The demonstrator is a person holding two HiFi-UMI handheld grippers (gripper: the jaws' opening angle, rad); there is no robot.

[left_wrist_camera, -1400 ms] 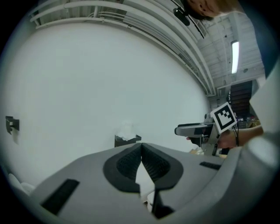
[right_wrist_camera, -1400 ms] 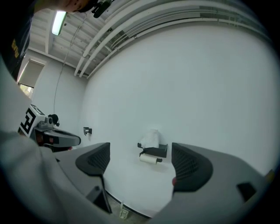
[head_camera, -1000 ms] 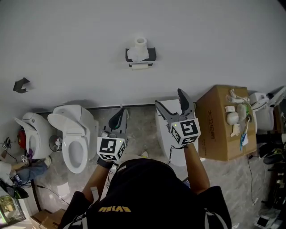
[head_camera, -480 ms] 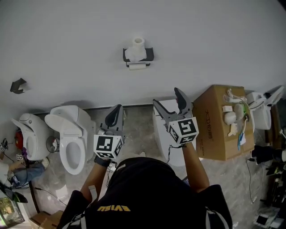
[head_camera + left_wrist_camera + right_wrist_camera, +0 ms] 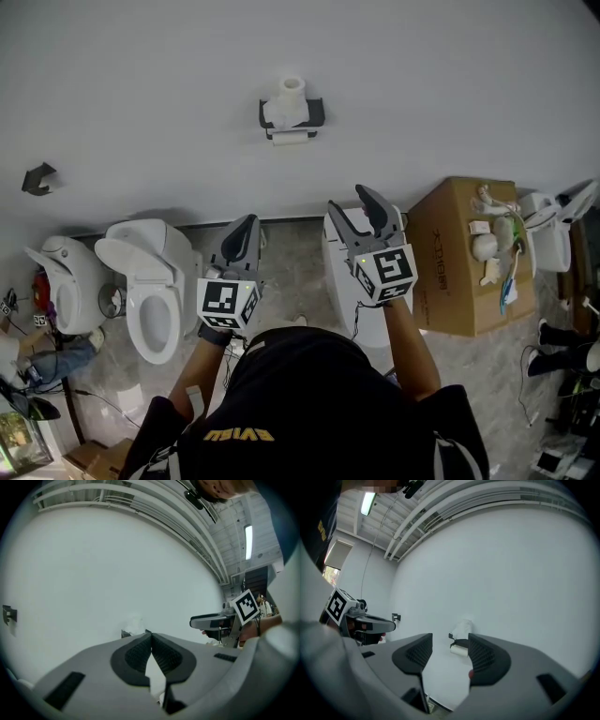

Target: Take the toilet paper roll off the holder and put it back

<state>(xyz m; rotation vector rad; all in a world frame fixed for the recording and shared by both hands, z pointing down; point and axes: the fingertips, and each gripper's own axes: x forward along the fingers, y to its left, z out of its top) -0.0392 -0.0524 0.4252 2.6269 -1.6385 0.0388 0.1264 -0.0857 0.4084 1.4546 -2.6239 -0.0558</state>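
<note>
A white toilet paper roll (image 5: 286,103) stands upright on a black wall holder (image 5: 317,114) high on the white wall, far from both grippers. My left gripper (image 5: 242,237) points level toward the wall, shut with nothing in it; its pads (image 5: 161,656) meet in the left gripper view. To its right, my right gripper (image 5: 351,204) is open, and its jaws have just been closing with nothing between them. In the right gripper view the roll (image 5: 463,628) and holder (image 5: 458,642) show through the gap between the jaws of that gripper (image 5: 449,651).
Below the wall stand a white toilet (image 5: 155,281) with its lid up, a second one (image 5: 66,281) at far left, and a white fixture (image 5: 342,281) under my right gripper. A cardboard box (image 5: 459,272) with small items sits right. A black hook (image 5: 42,178) is on the wall.
The right gripper's jaws have drawn closer together, from wide apart to about half as wide. Both hands have stayed nearly in place; the left gripper is still shut.
</note>
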